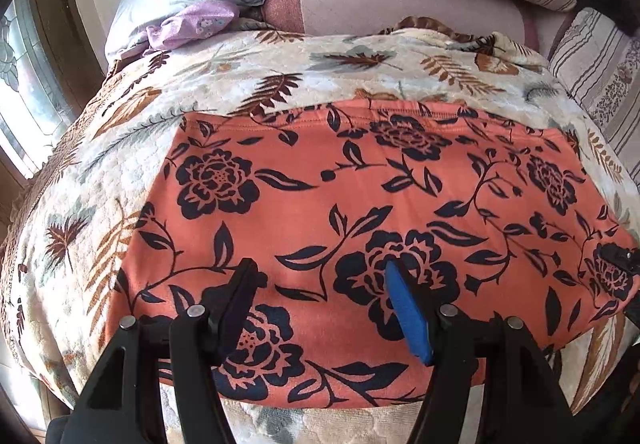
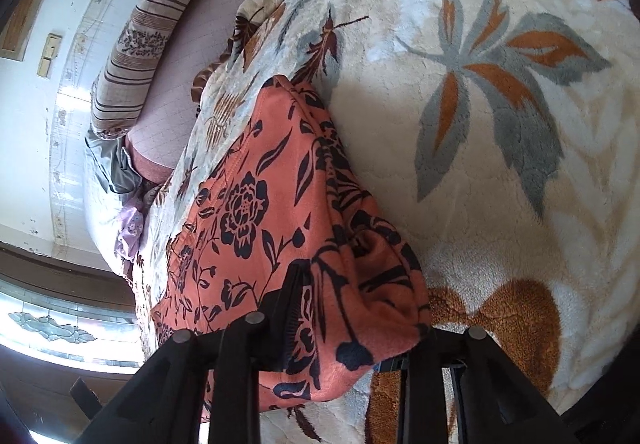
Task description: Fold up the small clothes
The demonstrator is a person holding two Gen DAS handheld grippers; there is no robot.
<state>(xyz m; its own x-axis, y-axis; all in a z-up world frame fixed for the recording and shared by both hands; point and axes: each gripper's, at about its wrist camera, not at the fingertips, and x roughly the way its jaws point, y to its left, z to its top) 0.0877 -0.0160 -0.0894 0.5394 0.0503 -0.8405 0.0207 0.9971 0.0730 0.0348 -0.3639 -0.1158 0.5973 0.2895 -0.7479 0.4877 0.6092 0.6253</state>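
Left tongs point(image 1: 320, 308): apart, over the garment point(image 1: 360, 228), lower centre.
Right tongs point(image 2: 352, 308): clamped on its edge.
Risk: cloth slipping, fold skewing.

Your left gripper point(image 1: 324, 308) has black plastic fingers; the one at 4 o'clock carries a blue pad point(image 1: 408, 314). Round silver screws point(image 1: 196, 311) sit on its linkage arms. Your right gripper point(image 2: 352, 320) is black too, with similar grey screws point(image 2: 255, 318).

An orange garment point(image 1: 360, 203) printed with dark flowers and leaves lies spread flat on the bed. Its right end point(image 2: 360, 284) is bunched and raised off the bedding.
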